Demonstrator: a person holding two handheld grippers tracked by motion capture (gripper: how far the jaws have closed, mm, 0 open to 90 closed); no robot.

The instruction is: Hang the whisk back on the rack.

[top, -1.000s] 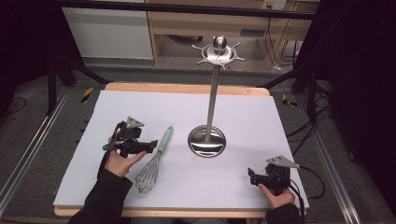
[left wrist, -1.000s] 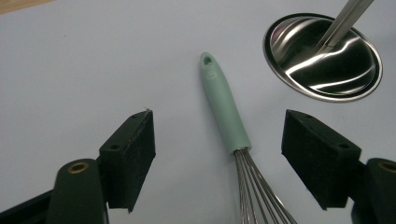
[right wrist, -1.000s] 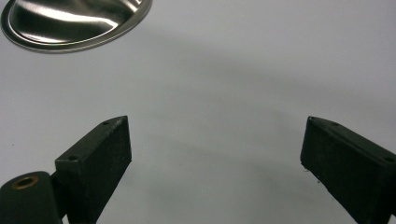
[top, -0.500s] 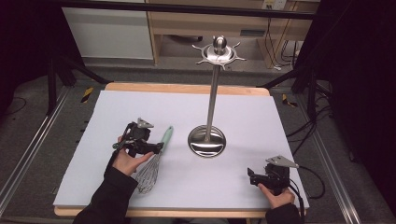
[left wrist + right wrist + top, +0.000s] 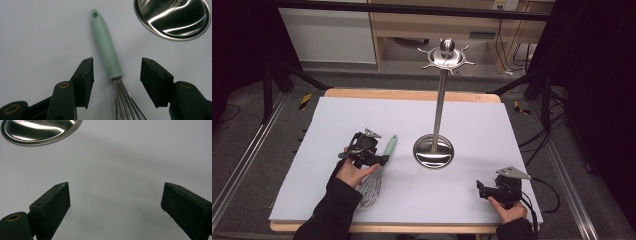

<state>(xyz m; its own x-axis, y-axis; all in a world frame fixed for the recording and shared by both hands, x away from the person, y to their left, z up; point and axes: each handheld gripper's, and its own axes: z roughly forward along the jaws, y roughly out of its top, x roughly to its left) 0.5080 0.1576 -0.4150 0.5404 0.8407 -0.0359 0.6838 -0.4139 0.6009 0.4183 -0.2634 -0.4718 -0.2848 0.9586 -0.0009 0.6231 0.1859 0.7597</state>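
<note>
The white counter point(image 5: 362, 115) carries a tall steel utensil stand point(image 5: 434, 150) at its middle. Just left of its base lies the whisk point(image 5: 377, 170), mint handle pointing away. The left tool point(image 5: 116, 75) straddles that handle, jaws just closing, pads not yet touching. The right tool point(image 5: 115, 202) gapes wide, empty

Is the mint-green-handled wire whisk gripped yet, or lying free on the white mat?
Lying free. The mint-green-handled wire whisk lies flat between the left gripper pads, which have just been closing, gaps either side.
</note>
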